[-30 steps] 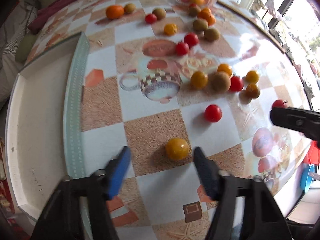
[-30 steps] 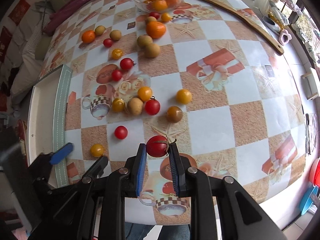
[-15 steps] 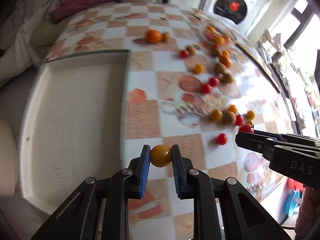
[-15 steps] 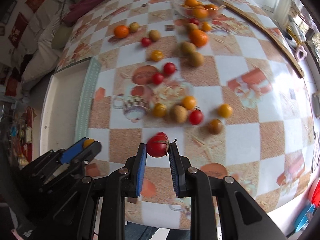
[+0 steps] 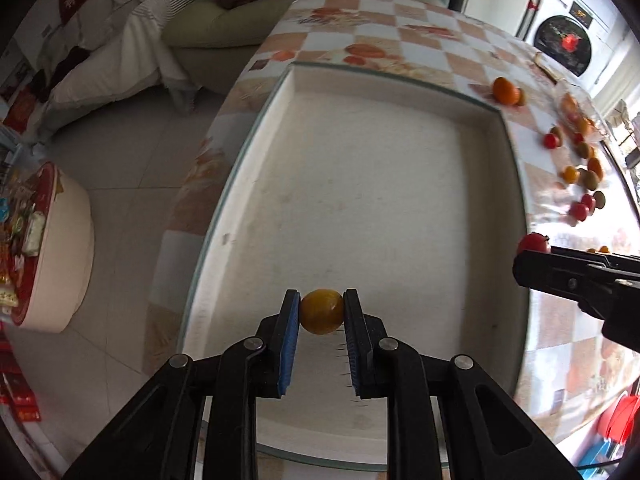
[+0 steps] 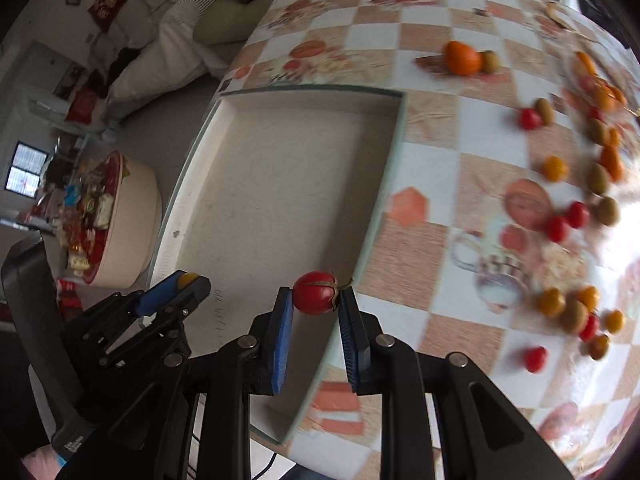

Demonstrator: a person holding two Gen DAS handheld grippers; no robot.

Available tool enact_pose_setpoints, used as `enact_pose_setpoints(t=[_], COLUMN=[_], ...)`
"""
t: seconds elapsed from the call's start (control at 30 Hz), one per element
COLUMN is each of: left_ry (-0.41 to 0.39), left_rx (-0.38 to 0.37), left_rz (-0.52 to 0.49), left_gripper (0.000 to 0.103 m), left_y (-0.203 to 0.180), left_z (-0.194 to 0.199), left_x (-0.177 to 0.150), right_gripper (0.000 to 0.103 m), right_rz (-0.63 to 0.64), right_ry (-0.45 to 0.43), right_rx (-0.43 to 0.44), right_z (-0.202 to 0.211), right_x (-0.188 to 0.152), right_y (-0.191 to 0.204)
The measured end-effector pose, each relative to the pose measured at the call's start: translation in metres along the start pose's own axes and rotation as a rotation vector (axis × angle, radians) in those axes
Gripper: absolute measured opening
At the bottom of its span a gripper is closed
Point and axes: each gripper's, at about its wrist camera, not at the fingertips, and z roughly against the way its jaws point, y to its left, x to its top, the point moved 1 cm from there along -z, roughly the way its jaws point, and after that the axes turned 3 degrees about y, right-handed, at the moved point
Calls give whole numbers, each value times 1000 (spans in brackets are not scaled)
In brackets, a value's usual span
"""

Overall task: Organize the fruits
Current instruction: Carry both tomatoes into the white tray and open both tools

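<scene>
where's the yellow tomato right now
The yellow tomato is clamped between the left gripper fingers, over the near part of the white tray, left of the red tomato.

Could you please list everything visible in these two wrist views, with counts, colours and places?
Yellow tomato: one, between the left gripper's pads, above the tray.
Red tomato: one, between the right gripper's pads, over the tray's edge.
Tray: one, white, nothing lying in it, on the table.
Table: one, checked orange-and-white cloth.
Loose fruit: many, red, yellow, orange, brownish, scattered beyond the tray.
Left gripper: black, blue pads, shut.
Right gripper: black, blue pads, shut.
</scene>
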Motion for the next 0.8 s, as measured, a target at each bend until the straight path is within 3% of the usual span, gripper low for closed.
enact_pose_setpoints(t=[0.23, 0.27, 0.33, 0.37, 0.4, 0.43, 0.5, 0.7, 0.8], left_ry=[37, 41, 36, 23, 7, -5, 4, -8, -25], left_rx=[32, 36, 49, 56, 63, 65, 69, 69, 61], left_rz=[5, 0, -2, 0, 1, -4, -13, -22, -41], left_gripper=[23, 27, 56, 80, 85, 85, 85, 85, 85], left_y=[10, 10, 10, 10, 11, 10, 10, 7, -5], left_z=[-17, -19, -19, -17, -15, -13, -14, -2, 8], left_x=[-5, -6, -7, -8, -9, -9, -9, -3, 2], right_gripper=[26, 26, 26, 26, 29, 32, 55, 76, 79], right_rz=[56, 61, 69, 72, 74, 78, 90, 83, 55], right_ry=[73, 81, 101, 112, 110, 108, 106, 10, -45], right_rx=[-39, -45, -64, -68, -67, -59, -41, -17, -24], right_z=[-38, -41, -48, -52, -53, -53, -55, -26, -6], right_x=[8, 8, 8, 6, 6, 7, 7, 10, 8], right_y=[22, 22, 23, 23, 23, 24, 23, 23, 11])
